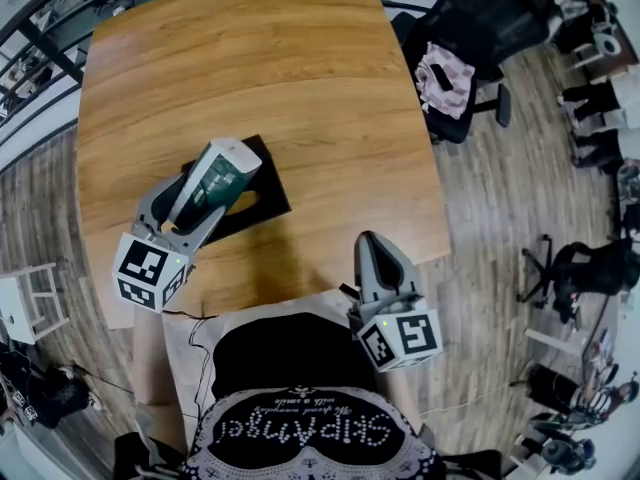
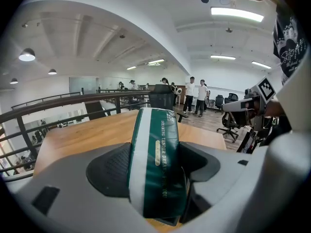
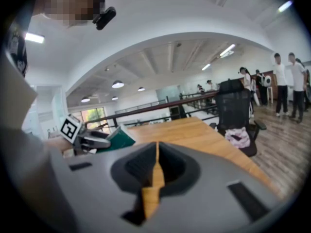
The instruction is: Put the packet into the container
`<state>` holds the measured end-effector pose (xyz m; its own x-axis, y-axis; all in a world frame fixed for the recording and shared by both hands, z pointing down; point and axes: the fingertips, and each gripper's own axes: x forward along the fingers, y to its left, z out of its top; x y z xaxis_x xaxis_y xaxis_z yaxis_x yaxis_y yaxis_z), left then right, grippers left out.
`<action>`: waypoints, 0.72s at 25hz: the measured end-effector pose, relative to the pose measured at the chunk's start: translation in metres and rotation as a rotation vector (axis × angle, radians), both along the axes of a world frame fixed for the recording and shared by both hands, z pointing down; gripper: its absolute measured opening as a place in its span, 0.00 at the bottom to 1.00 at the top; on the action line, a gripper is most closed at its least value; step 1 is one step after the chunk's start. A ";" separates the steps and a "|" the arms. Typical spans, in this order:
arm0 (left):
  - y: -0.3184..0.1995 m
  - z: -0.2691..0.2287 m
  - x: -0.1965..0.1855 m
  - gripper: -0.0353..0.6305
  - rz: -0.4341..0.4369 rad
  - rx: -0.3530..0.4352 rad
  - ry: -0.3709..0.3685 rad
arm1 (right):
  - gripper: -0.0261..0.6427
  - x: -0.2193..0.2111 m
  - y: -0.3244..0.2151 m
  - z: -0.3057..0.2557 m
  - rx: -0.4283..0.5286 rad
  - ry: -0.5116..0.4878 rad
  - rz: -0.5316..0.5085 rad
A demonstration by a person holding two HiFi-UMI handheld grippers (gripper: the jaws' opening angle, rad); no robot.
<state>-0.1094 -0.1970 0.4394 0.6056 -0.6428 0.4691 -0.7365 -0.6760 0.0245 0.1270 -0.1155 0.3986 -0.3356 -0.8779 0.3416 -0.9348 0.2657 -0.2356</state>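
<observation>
My left gripper [image 1: 205, 193] is shut on a dark green packet with a white stripe [image 1: 214, 176], held tilted above the black container [image 1: 262, 190] on the wooden table. In the left gripper view the packet [image 2: 156, 166] fills the gap between the two jaws, edge toward the camera. My right gripper [image 1: 372, 253] hovers at the table's near edge, shut with nothing in it; in its own view its jaws [image 3: 156, 165] meet with only a thin slit. That view also shows the packet [image 3: 119, 139] and the left gripper at the left.
The wooden table [image 1: 260, 68] stretches far and wide behind the container. A black office chair with a pink cloth [image 1: 450, 73] stands at the table's right side. People stand in the distance [image 2: 197, 96].
</observation>
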 end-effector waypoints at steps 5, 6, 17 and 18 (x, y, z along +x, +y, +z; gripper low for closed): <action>0.003 0.014 0.004 0.56 0.020 -0.019 -0.025 | 0.09 0.002 0.002 0.002 -0.009 0.003 0.011; 0.003 0.017 0.005 0.56 0.026 -0.024 -0.029 | 0.09 0.002 0.001 0.003 -0.010 0.004 0.013; 0.006 0.050 0.018 0.56 0.103 -0.052 -0.121 | 0.09 0.003 -0.001 0.007 -0.020 0.009 0.026; 0.006 0.053 0.018 0.56 0.108 -0.057 -0.128 | 0.10 0.003 -0.001 0.007 -0.021 0.009 0.027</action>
<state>-0.0914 -0.1909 0.4922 0.6028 -0.5476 0.5804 -0.6592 -0.7516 -0.0245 0.1297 -0.1168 0.4058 -0.3085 -0.8794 0.3627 -0.9438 0.2354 -0.2321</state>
